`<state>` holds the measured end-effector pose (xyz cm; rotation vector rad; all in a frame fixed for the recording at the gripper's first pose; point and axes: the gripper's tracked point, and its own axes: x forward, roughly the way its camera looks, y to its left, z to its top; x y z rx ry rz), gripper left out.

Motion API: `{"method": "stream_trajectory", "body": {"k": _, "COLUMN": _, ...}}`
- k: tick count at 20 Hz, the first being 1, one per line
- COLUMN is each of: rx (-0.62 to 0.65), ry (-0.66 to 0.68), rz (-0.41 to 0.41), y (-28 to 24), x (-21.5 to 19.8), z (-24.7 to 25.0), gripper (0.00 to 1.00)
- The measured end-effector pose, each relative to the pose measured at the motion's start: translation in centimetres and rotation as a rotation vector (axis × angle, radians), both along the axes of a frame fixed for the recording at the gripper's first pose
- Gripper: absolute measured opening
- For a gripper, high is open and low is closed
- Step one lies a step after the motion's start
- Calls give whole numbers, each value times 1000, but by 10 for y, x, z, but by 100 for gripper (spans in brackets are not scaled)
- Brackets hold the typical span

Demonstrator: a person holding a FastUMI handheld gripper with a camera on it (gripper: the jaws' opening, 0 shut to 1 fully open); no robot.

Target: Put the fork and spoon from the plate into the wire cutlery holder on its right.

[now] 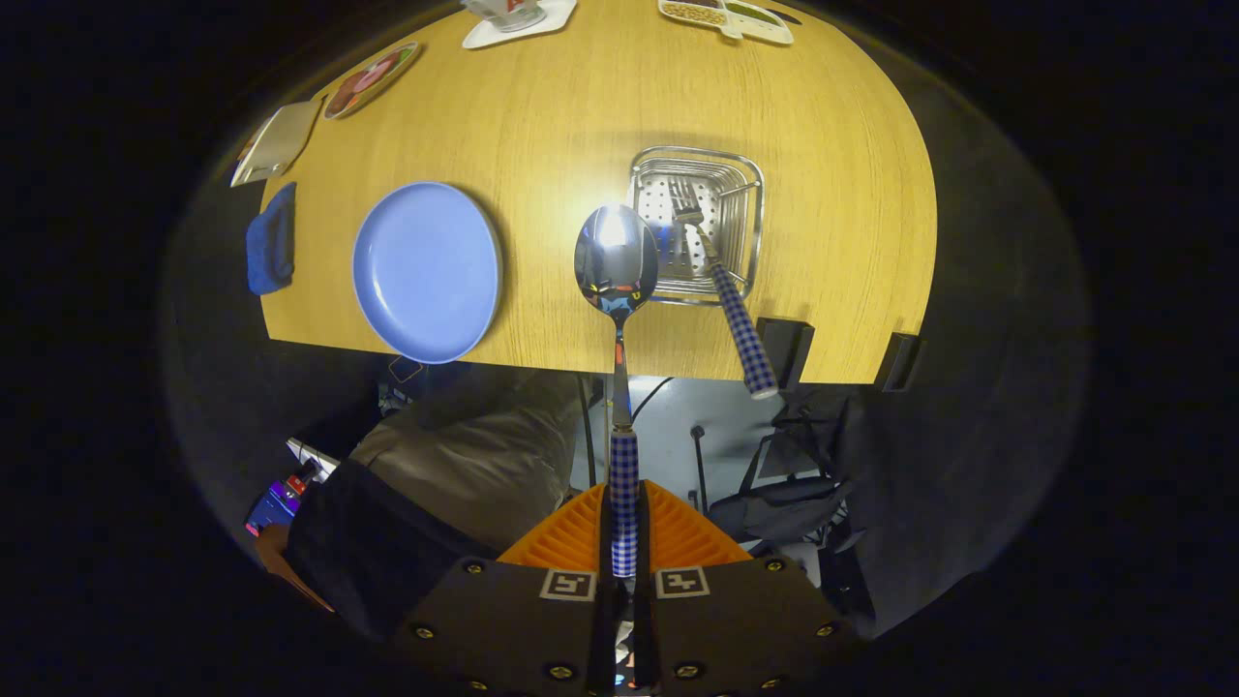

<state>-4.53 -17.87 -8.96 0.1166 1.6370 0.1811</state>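
Note:
My gripper [624, 528] is shut on the checked blue-and-white handle of the spoon [617, 261]. The spoon points straight ahead from the fingers, its shiny bowl hanging over the wooden table just left of the wire cutlery holder [745, 184]. The fork [726, 290] stands in the holder, tines down inside, its checked handle leaning out over the holder's near rim toward the table edge. The blue plate [426, 271] lies bare on the table to the left of the spoon's bowl.
A blue cloth [271, 240] lies at the table's left edge, with a flat card [279, 143] and a picture coaster [371, 79] beyond it. A white coaster with a cup [518, 19] and a divided snack dish [726, 17] sit at the far side. Below the table edge are a person's legs [465, 455] and bags.

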Motion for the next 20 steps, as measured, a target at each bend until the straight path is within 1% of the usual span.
{"method": "stream_trajectory", "body": {"k": 3, "rx": -33, "ry": 56, "rz": -20, "y": -12, "x": 15, "z": -8, "gripper": 8}}
{"method": "stream_trajectory", "body": {"k": 7, "rx": -33, "ry": 118, "rz": -8, "y": -10, "x": 32, "z": -16, "gripper": 8}}
{"method": "stream_trajectory", "body": {"k": 11, "rx": -47, "ry": 183, "rz": 29, "y": -4, "x": 44, "z": -20, "gripper": 8}}
{"method": "stream_trajectory", "body": {"k": 15, "rx": -86, "ry": 239, "rz": 87, "y": -10, "x": 57, "z": -20, "gripper": 8}}
{"method": "stream_trajectory", "body": {"k": 16, "rx": -100, "ry": 245, "rz": 101, "y": -14, "x": 59, "z": -20, "gripper": 8}}
{"method": "stream_trajectory", "body": {"k": 17, "rx": -110, "ry": 246, "rz": 113, "y": -19, "x": 62, "z": -20, "gripper": 10}}
{"method": "stream_trajectory", "body": {"k": 20, "rx": -128, "ry": 244, "rz": 132, "y": -22, "x": 69, "z": -18, "gripper": 11}}
